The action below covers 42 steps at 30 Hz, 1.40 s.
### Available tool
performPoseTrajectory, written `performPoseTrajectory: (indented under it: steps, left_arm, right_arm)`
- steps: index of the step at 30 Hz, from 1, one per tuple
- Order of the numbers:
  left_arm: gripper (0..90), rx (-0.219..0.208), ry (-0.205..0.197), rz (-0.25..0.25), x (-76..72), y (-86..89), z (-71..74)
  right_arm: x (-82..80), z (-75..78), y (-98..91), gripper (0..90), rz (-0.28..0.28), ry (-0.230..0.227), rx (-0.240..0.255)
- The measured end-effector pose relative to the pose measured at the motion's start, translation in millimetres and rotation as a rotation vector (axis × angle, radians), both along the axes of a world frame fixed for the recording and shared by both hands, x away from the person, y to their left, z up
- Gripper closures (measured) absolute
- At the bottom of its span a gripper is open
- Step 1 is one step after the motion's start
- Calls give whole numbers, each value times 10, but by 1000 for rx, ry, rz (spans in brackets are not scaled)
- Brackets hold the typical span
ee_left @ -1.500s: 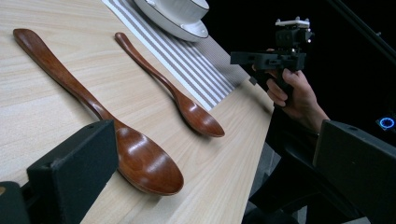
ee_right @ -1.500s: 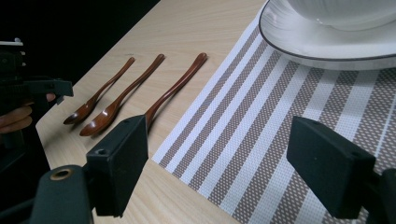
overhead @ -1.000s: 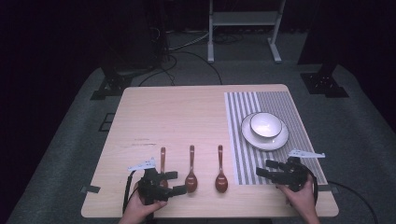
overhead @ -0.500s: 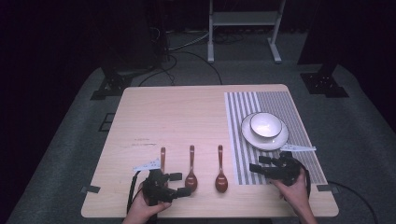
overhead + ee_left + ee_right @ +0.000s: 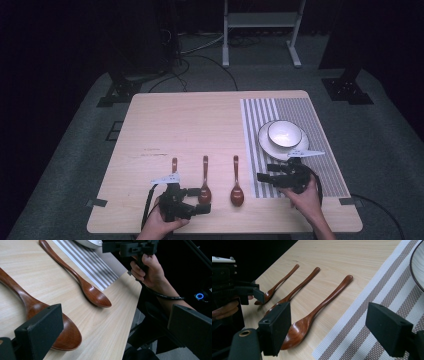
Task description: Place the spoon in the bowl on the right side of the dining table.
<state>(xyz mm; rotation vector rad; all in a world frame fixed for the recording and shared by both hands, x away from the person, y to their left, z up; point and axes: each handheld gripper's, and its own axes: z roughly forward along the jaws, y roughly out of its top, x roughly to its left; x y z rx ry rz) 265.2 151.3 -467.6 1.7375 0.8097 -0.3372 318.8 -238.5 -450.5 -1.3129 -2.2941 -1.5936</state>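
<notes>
Three brown wooden spoons lie side by side near the table's front edge, handles pointing away: the left spoon (image 5: 174,165), the middle spoon (image 5: 204,184) and the right spoon (image 5: 236,187). My left gripper (image 5: 200,199) is open over the left spoon's bowl end, jaws pointing right. Between its wide jaws (image 5: 115,332) I see the middle spoon (image 5: 37,315) and the right spoon (image 5: 95,293). My right gripper (image 5: 264,173) is open, pointing left over the placement's left edge, close to the right spoon (image 5: 317,310). Nothing sits between its jaws (image 5: 332,327).
A white bowl (image 5: 284,133) rests on a white plate (image 5: 272,148) on the grey striped placemat (image 5: 310,115) at the table's right. The table's front edge (image 5: 225,231) runs just below both hands. Bare wood spreads behind the spoons.
My right gripper has moved left from the placemat's front right toward the right spoon. The left gripper has barely shifted. The spoons lie as before.
</notes>
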Motion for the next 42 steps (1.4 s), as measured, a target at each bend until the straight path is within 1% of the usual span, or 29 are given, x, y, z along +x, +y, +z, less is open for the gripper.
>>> performPoseTrajectory:
  steps: [2, 9, 11, 23, 28, 31, 35, 36, 39, 42]
  left_arm:
    - [0, -1, 5, -5, -2, -30, -14]
    - [0, 15, 15, -31, -8, -103, -54]
    - [0, 20, 24, -34, -10, -119, -65]
    - [0, 67, 60, -70, 1, -175, -159]
    - [0, 82, 73, -77, 13, -184, -193]
    - [0, 77, 84, -76, 22, -177, -202]
    - [0, 82, 83, -76, 26, -173, -199]
    - [0, 78, 88, -76, 27, -170, -199]
    - [0, 80, 84, -76, 35, -166, -198]
    - [0, 77, 89, -75, 38, -162, -200]
  right_arm:
    - [11, 2, 24, 195, 5, 4, -2]
    - [48, 11, 110, 195, 24, 8, -15]
    - [64, 19, 142, 195, 32, 7, -20]
    - [145, 94, 340, 202, 70, 6, -50]
    - [170, 119, 419, 202, 82, 4, -61]
    - [185, 131, 472, 202, 91, 6, -69]
    - [214, 144, 572, 202, 106, 6, -82]
    - [220, 148, 598, 202, 111, 9, -86]
    - [245, 158, 672, 202, 123, 22, -104]
    - [287, 172, 755, 202, 136, 33, -114]
